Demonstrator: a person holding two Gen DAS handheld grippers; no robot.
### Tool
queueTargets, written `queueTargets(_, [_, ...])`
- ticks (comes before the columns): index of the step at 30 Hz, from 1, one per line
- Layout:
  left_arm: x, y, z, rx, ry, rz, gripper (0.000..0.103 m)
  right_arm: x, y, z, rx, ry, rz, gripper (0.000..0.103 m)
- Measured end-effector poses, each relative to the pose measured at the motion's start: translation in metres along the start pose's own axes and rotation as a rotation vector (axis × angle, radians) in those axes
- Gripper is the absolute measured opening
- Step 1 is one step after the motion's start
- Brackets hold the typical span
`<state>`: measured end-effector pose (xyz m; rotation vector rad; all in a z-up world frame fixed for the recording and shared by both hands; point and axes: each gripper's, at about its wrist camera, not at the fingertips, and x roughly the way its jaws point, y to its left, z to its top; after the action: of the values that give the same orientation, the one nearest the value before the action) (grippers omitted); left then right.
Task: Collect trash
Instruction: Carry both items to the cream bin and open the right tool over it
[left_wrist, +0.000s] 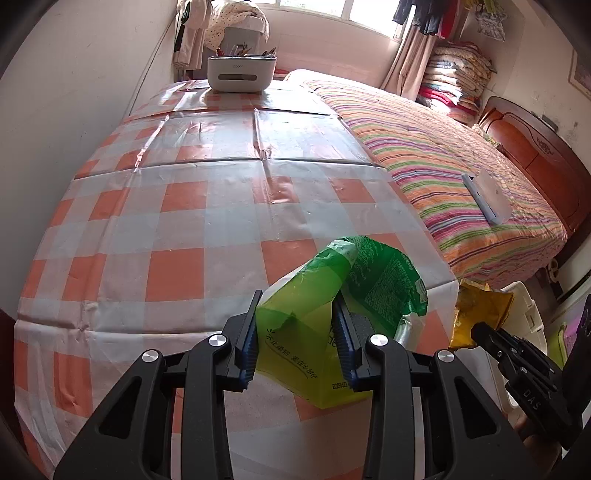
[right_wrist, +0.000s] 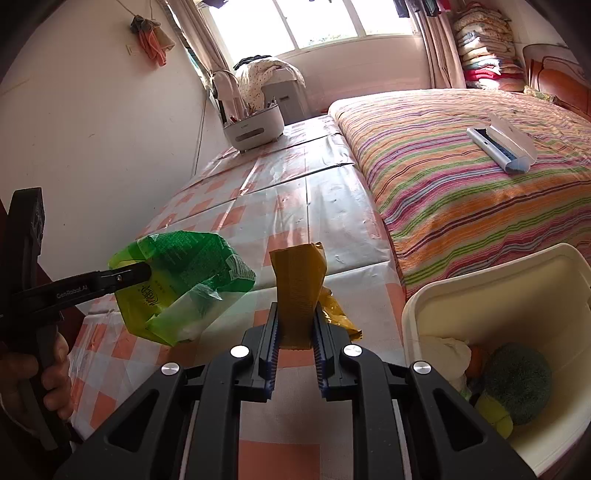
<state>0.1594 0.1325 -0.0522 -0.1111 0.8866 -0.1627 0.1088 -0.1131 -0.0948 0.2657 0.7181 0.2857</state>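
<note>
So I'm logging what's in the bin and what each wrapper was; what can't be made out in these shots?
- Cream plastic bin: right wrist view, frame edge crops it; the crumpled white paper and teal fuzzy ball cover anything below.
- Crinkled green plastic wrapper: print too small.
- Crumpled yellow foil wrapper: brand hidden by folds.

Green wrapper (left_wrist: 314, 325) between left gripper (left_wrist: 297, 332) fingers

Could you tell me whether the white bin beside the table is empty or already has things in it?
Partly filled: the white bin holds a green round item, something yellow and white crumpled material at its bottom.
</note>
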Motion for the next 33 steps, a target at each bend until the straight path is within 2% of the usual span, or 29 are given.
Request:
queueTargets(10, [0.002, -0.044, 0.001, 0.066, 0.001, -0.050, 0.034, -0.023, -0.030, -0.008, 0.075, -0.040, -0.038, 0.016])
queueTargets(23, [-0.002, -0.096, -0.002, 0.143, -0.003, -0.117, 0.034, -0.056, -0.064, -0.015, 0.163, -0.139, -0.168, 0.016])
queueTargets(33, [-0.003, -0.129, 0.000, 0.181, -0.008, -0.150, 0.034, -0.075, -0.083, -0.020, 0.220, -0.187, -0.225, 0.016])
